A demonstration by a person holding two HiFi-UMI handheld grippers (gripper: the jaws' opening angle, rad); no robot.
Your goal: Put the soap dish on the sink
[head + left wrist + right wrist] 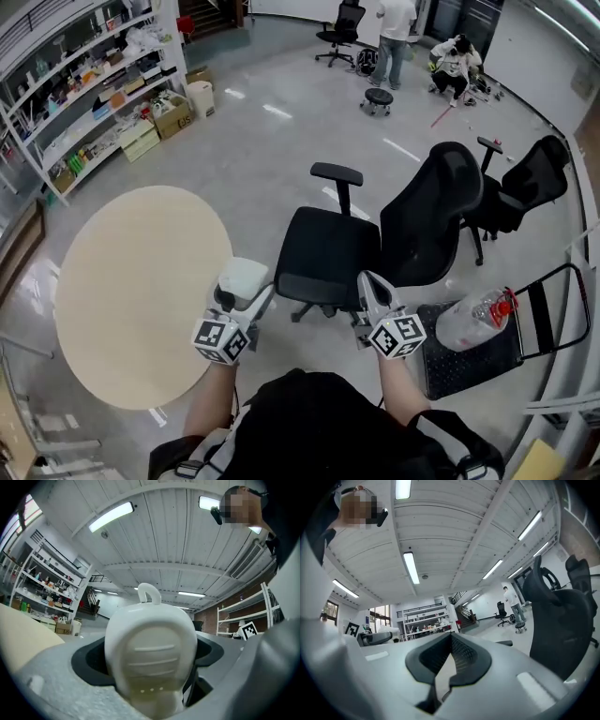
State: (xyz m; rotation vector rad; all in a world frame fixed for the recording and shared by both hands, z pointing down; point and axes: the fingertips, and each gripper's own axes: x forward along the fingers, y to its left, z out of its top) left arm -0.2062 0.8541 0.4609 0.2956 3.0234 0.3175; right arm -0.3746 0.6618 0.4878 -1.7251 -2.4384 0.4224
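Observation:
The white soap dish (244, 277) sits between the jaws of my left gripper (247, 292), which is shut on it and held up in front of the person. In the left gripper view the soap dish (150, 648) fills the middle, underside towards the camera, with a small loop at its top; the left gripper (151, 677) clamps its lower end. My right gripper (368, 284) is level with the left one, above a black office chair. In its own view the right gripper (449, 660) has its dark pads together with nothing in them. No sink shows in any view.
A round beige table (122, 281) stands at the left. Black office chairs (375, 244) are straight ahead and to the right. A black cart with a large water bottle (476, 321) is at the right. Shelving (89, 94) lines the far left wall. People (394, 37) are at the far end.

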